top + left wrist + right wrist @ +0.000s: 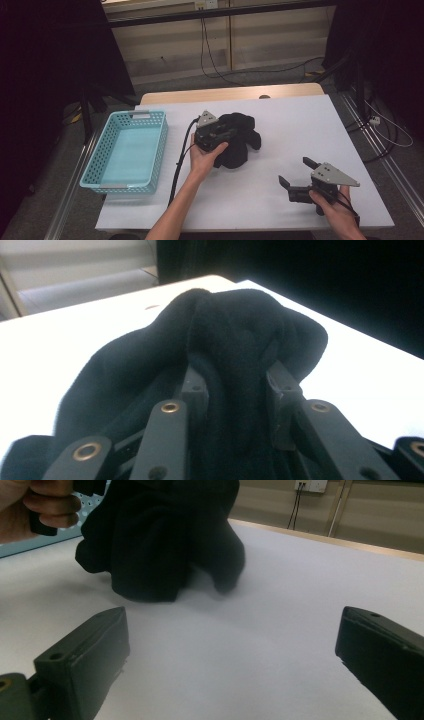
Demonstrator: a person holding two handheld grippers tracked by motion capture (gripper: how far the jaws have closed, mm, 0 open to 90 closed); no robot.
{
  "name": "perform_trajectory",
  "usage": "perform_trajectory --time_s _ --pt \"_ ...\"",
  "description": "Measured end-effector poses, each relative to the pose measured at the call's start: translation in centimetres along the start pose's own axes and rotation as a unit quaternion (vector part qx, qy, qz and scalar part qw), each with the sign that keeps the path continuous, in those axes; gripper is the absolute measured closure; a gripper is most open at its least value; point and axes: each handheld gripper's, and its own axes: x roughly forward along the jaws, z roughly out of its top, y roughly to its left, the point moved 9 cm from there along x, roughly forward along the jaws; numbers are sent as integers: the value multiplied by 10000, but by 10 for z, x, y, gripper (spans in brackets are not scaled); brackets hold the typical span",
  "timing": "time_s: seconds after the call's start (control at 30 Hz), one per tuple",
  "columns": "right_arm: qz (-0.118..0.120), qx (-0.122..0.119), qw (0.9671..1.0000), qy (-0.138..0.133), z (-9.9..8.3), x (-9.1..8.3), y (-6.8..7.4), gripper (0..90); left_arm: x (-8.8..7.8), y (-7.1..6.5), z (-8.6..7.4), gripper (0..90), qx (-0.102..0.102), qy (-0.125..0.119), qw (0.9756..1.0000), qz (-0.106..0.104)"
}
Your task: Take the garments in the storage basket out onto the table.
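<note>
Left gripper view shows my left gripper point(235, 385) clamped on a fold of the black cloth point(210, 350) at table centre, basket point(127, 150) at nine o'clock, right gripper point(299, 176) wide open, empty; a shallow pinch may slip when lifted.

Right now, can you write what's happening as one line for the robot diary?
left gripper: shut on black cloth | right gripper: open, empty, low over table | basket: empty
</note>
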Motion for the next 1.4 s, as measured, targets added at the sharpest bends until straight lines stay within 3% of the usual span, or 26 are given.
perform_trajectory --time_s 0.27,0.37,0.57,0.73,0.83,1.03,1.2,1.4 --pt "9 13 10000 4 0 0 0 5 17 6 -23 674 34 361 9993 90" --pt "19 9 10000 8 -1 0 0 5 24 6 -32 669 149 547 9982 169" --pt "44 4 10000 8 -2 -1 -1 5 42 9 -53 648 140 902 9956 196" --pt "41 45 10000 -1 -2 -2 -2 5 51 8 -59 610 305 972 9944 286" --pt "48 3 10000 -1 -2 -1 -1 5 52 7 -59 571 311 980 9944 238" --pt "22 16 10000 -5 -1 -1 -1 5 49 3 -54 400 138 872 9961 7" --pt "11 -12 10000 -7 0 0 1 5 45 -4 -50 202 214 818 9964 -83" --pt "19 -3 10000 -5 0 1 0 5 38 -4 -41 57 221 672 9975 -82"
